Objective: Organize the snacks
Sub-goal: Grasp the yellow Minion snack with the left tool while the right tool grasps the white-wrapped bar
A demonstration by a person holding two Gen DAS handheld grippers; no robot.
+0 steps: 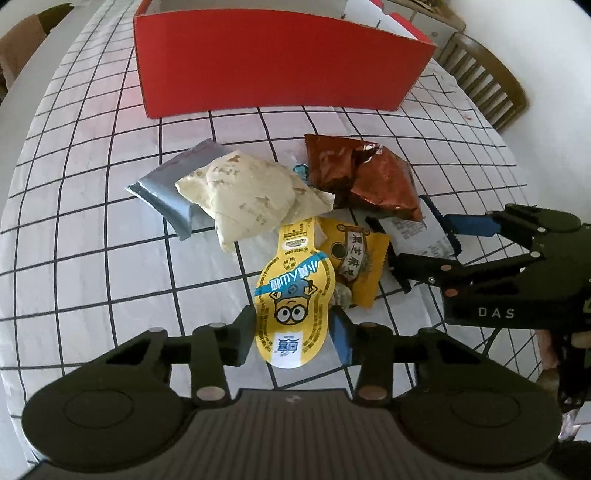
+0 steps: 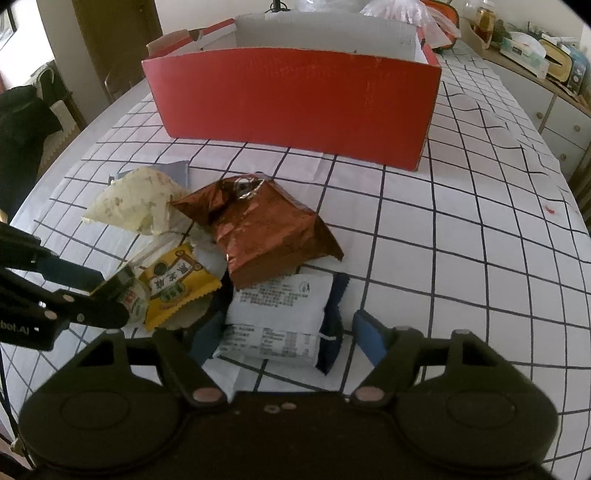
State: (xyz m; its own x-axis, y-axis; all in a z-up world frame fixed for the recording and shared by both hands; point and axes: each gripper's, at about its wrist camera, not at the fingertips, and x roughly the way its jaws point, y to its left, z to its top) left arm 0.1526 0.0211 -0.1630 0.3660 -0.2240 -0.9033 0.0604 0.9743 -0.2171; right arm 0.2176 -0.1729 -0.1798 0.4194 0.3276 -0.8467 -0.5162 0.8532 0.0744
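A pile of snacks lies on the checked tablecloth before a red cardboard box (image 1: 273,62), also in the right wrist view (image 2: 295,99). My left gripper (image 1: 293,332) has its fingers at both sides of a yellow Minion jelly cup (image 1: 293,295), touching or nearly touching it. My right gripper (image 2: 284,332) is open around a white and navy packet (image 2: 280,310), its fingers apart from it; this gripper also shows in the left wrist view (image 1: 424,243). A brown foil bag (image 2: 258,229), a cream bag (image 1: 247,192), a grey packet (image 1: 166,184) and a yellow sachet (image 2: 177,284) lie in the pile.
A wooden chair (image 1: 487,81) stands beyond the table on the right of the left wrist view. A sideboard with boxes (image 2: 546,62) runs along the right. A dark chair with clothing (image 2: 26,122) stands on the left. Bags sit behind the box (image 2: 399,14).
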